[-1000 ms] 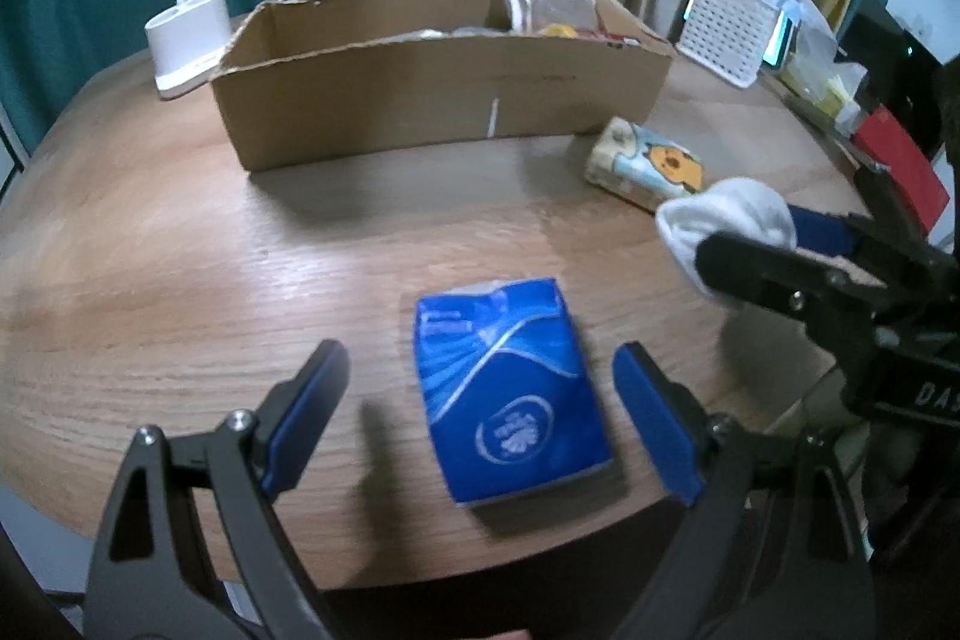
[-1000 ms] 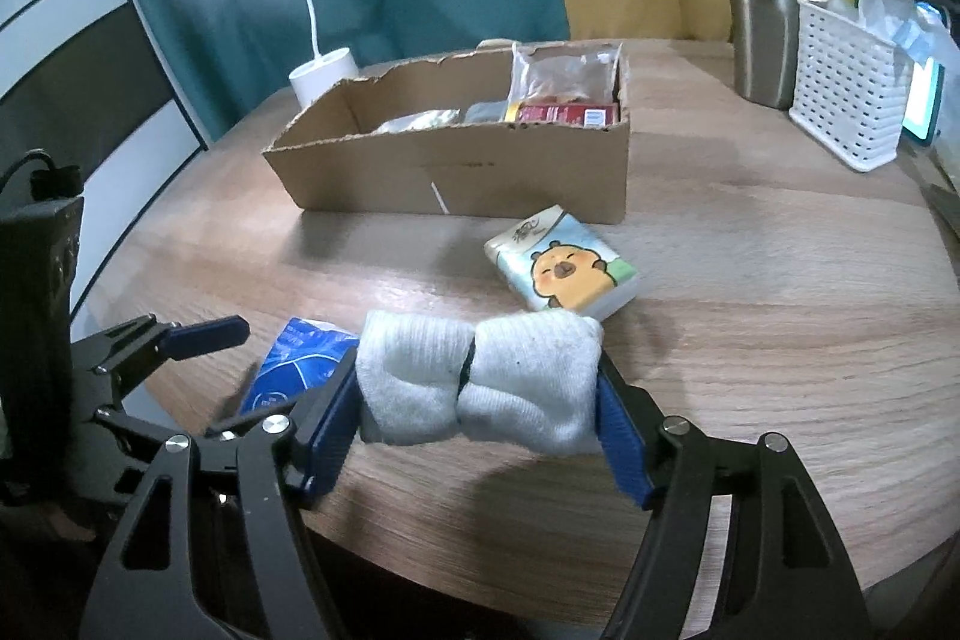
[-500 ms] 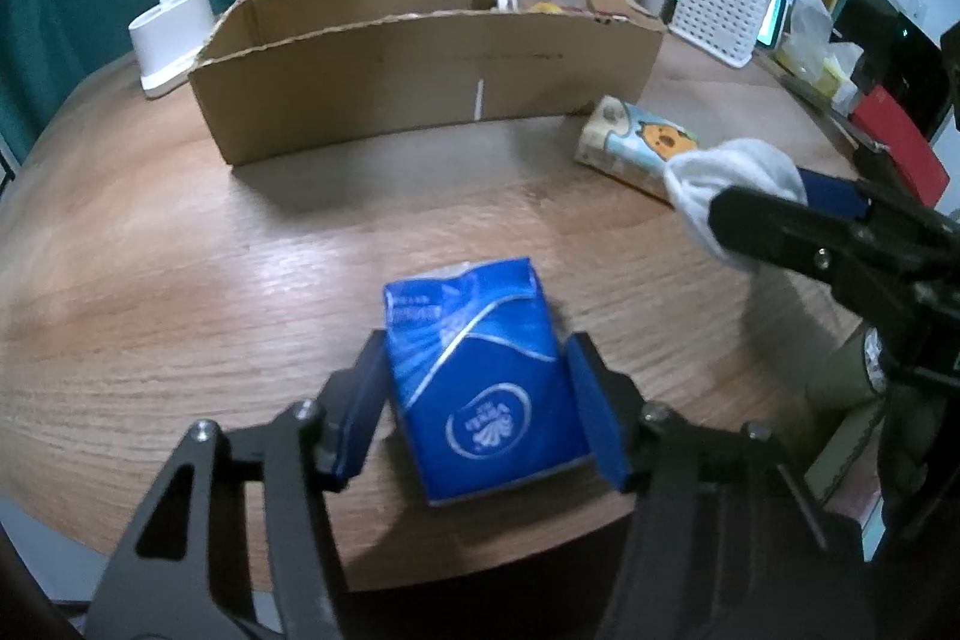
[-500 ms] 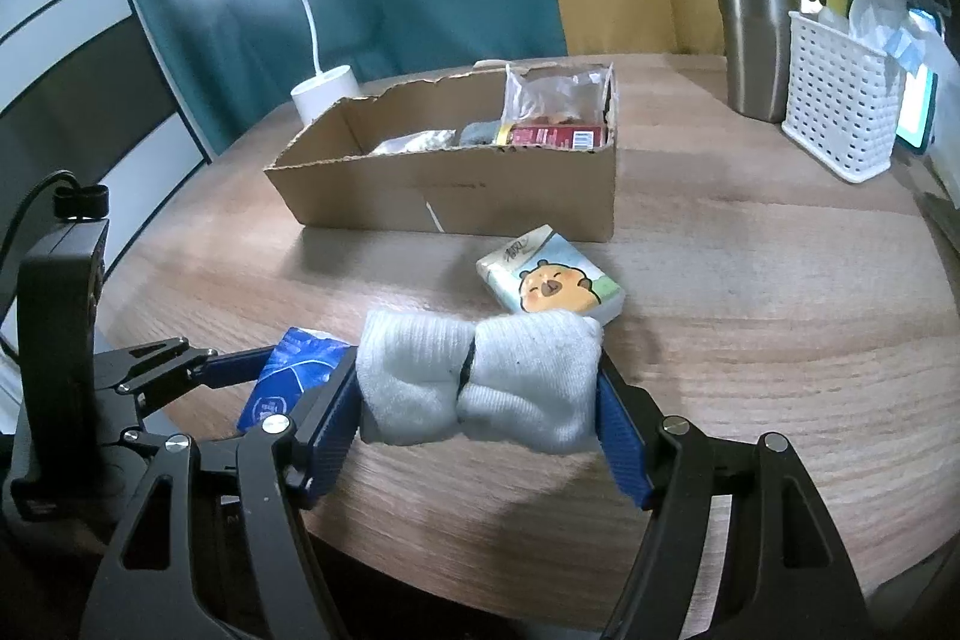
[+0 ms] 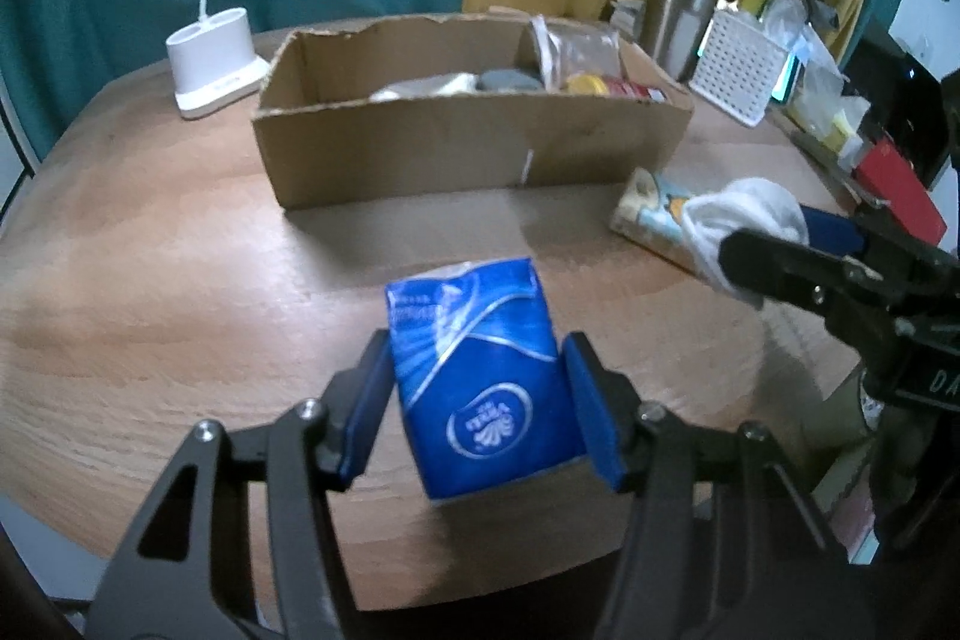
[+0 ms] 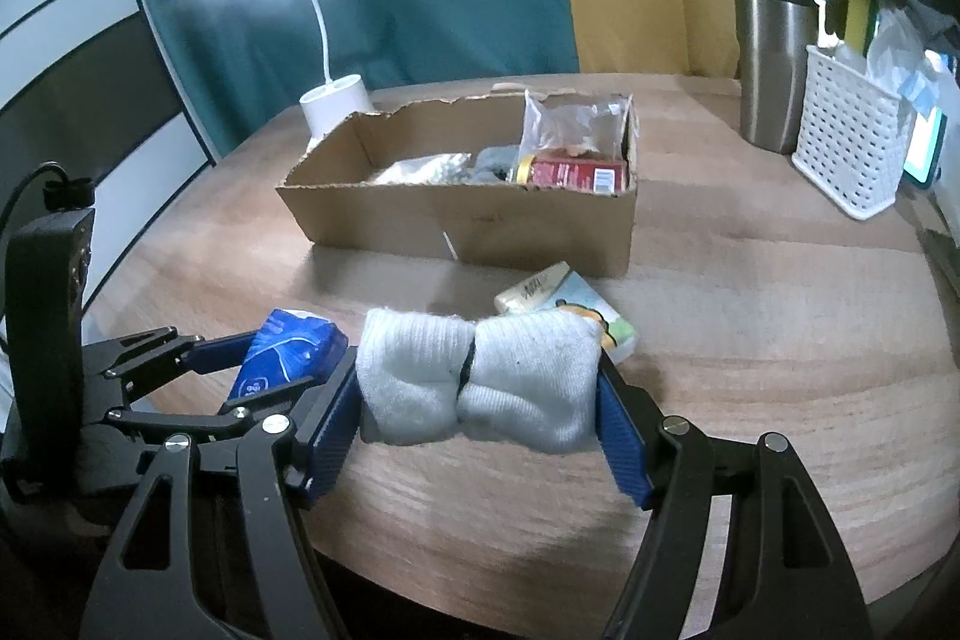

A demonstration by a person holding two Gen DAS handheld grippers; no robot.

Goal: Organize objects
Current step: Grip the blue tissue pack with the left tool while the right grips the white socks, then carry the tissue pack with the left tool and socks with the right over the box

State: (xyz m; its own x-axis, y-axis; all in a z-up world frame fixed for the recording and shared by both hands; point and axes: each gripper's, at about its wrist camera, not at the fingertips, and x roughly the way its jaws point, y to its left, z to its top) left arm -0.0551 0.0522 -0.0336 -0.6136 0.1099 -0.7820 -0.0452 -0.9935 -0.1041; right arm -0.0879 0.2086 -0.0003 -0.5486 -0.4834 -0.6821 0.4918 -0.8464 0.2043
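Note:
My left gripper [image 5: 480, 409] is shut on a blue tissue pack [image 5: 480, 376] and holds it lifted above the round wooden table [image 5: 150, 280]; the pack also shows in the right wrist view [image 6: 288, 352]. My right gripper [image 6: 480, 394] is shut on a rolled white sock pair [image 6: 480, 376], held above the table to the right of the left gripper; the socks show in the left wrist view [image 5: 744, 214]. A cartoon-print tissue pack [image 6: 570, 304] lies on the table behind the socks. An open cardboard box [image 5: 468, 142] with several items stands further back.
A white lamp base [image 5: 213, 61] stands left of the box. A steel tumbler [image 6: 771, 64] and a white perforated basket [image 6: 852, 148] stand at the back right. A red box [image 5: 900, 196] lies at the right table edge.
My left gripper closed on the blue tissue pack and lifted it off the table. My right gripper rose a little with the socks still in it.

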